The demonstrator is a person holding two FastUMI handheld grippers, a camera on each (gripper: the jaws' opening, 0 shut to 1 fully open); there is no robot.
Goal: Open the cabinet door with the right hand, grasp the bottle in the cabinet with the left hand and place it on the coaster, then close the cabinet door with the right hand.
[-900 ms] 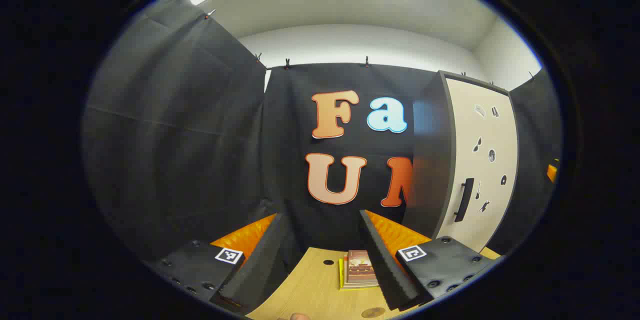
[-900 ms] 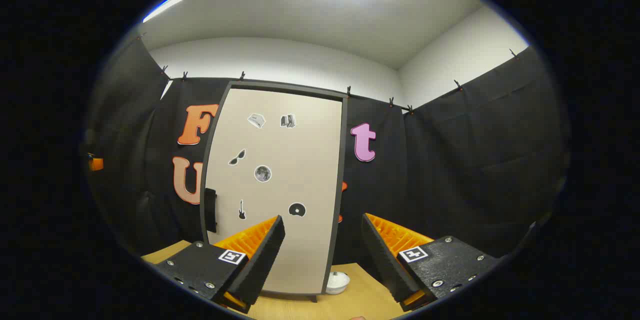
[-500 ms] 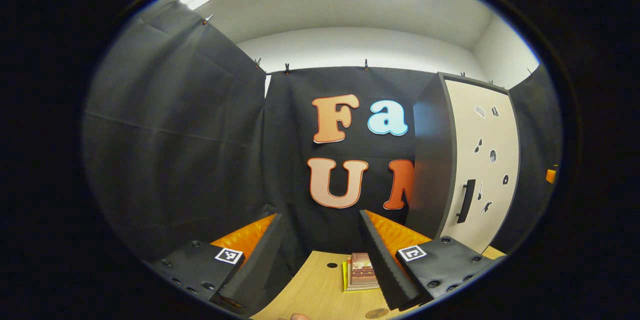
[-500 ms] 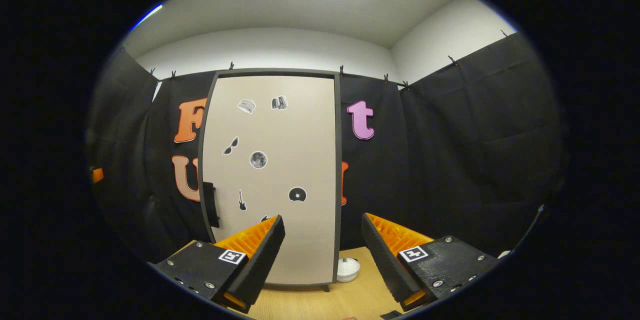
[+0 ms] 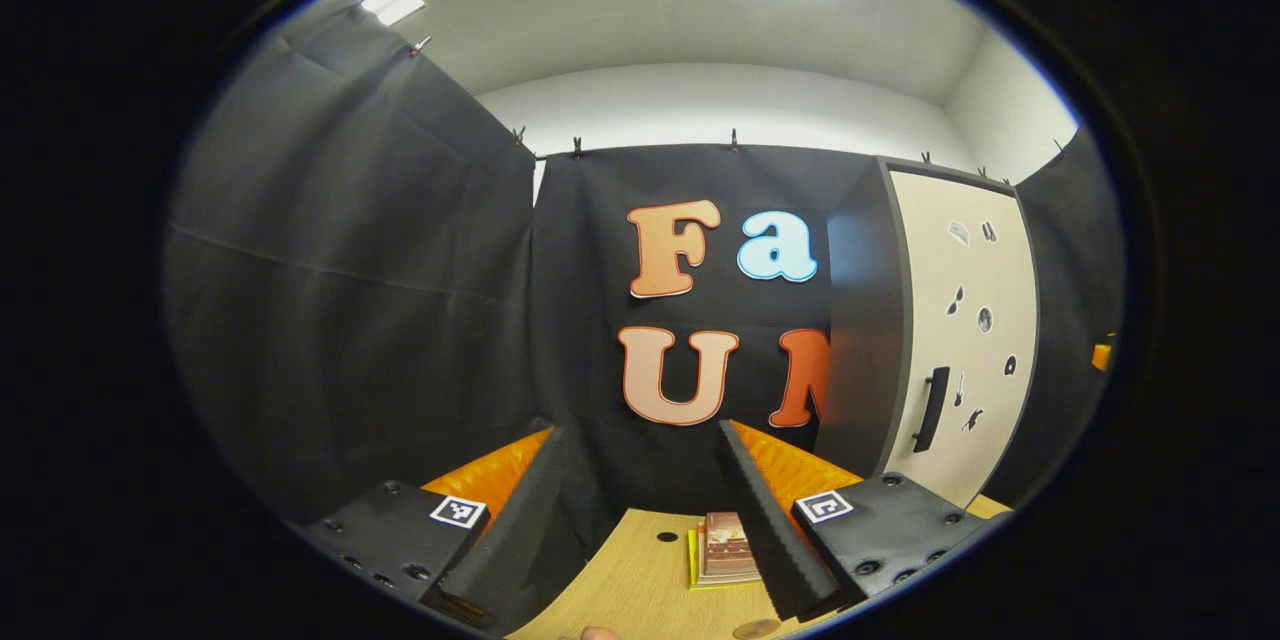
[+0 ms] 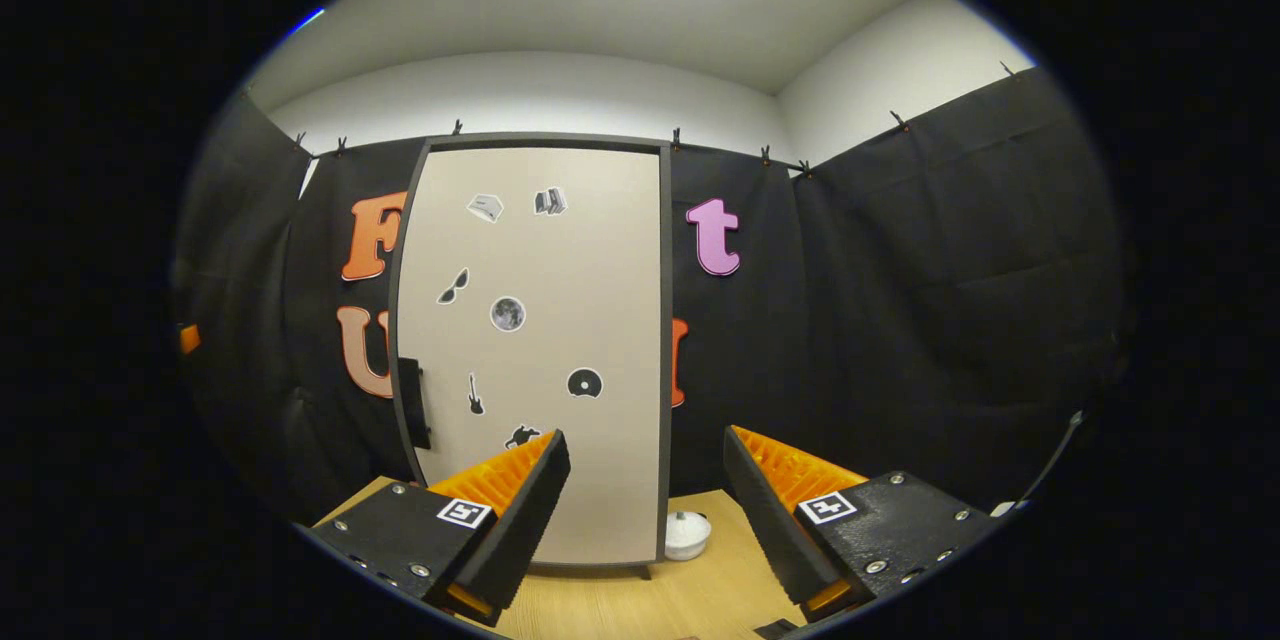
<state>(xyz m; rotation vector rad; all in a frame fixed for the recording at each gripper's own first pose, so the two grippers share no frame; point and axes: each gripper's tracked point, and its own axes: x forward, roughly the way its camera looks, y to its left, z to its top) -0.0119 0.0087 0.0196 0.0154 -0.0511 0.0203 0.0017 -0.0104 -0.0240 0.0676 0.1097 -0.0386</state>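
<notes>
A tall dark cabinet with a beige door (image 6: 540, 340) stands on the wooden table, its door closed. Small stickers dot the door and a black handle (image 6: 413, 405) sits on its left edge. The left gripper view has the same cabinet (image 5: 965, 340) at the right, with the handle (image 5: 930, 410). A round brown coaster (image 5: 755, 629) lies on the table at the bottom edge. My left gripper (image 5: 640, 490) is open and holds nothing. My right gripper (image 6: 645, 495) is open too, held well back from the door. The bottle is hidden behind the closed door.
A small stack of books (image 5: 722, 550) lies on the table (image 5: 640, 585) ahead of my left gripper. A white bowl (image 6: 686, 535) sits by the cabinet's right foot. Black cloth walls close in the booth on all sides.
Both views have tilted down a little, so the cabinet and wall sit higher in frame. The right gripper view has also shifted, with the door now further left. Both grippers stay open.
</notes>
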